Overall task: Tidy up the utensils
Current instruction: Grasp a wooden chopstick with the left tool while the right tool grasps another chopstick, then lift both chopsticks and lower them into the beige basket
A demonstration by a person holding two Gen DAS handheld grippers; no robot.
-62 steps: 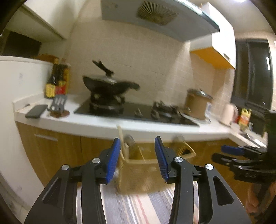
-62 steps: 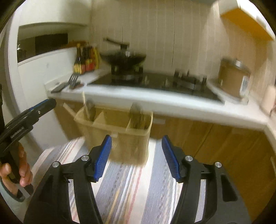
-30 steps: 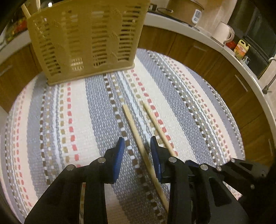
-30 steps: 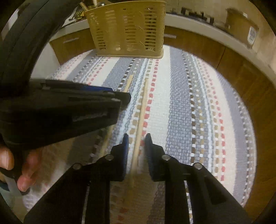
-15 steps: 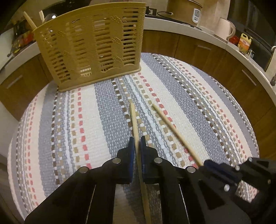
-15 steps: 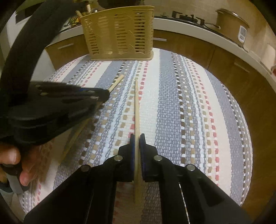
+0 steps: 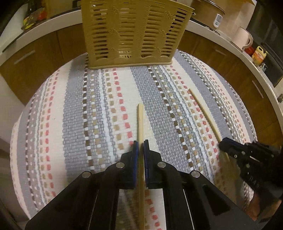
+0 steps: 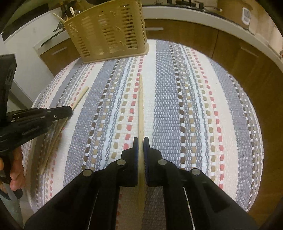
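Observation:
My left gripper is shut on a wooden chopstick that points toward the tan slatted utensil basket at the far edge of the striped mat. My right gripper is shut on a second chopstick, also pointing toward the basket. In the left wrist view the right gripper shows at the right with its chopstick. In the right wrist view the left gripper shows at the left with its chopstick.
The mat covers a round table. Wooden cabinets and a white counter curve behind it. A pot, a white kettle and a yellow bottle stand on the counter. Utensils stick up from the basket.
Both grippers have closed on a chopstick each and lifted them. The views have moved closer to the basket, and the two chopsticks have drawn apart.

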